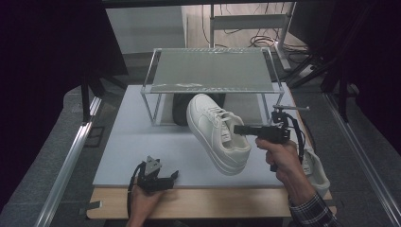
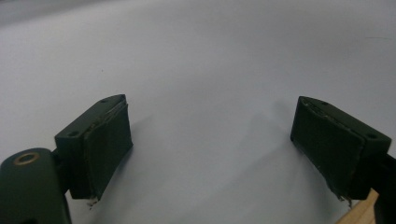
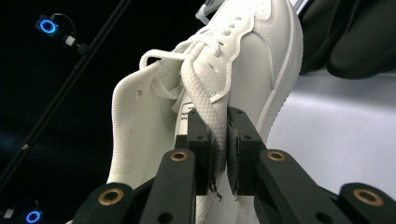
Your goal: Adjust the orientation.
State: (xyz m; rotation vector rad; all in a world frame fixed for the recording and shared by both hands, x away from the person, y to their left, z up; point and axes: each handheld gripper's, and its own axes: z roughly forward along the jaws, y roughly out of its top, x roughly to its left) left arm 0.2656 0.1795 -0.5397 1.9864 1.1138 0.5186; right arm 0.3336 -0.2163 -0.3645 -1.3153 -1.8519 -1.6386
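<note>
One black shoe (image 1: 179, 111) half behind white sneaker (image 1: 218, 133)

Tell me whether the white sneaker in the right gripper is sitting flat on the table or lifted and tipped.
Lifted and tipped. The white sneaker hangs clear of the table, toe raised toward the rack, pinched at its collar by the right gripper.

White board (image 1: 142, 142) under clear rack (image 1: 213, 71)

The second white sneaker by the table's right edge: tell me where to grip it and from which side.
Grip the second sneaker at its collar rim, coming from above. It lies partly hidden behind the right hand. The right gripper already holds the first sneaker that way.
</note>
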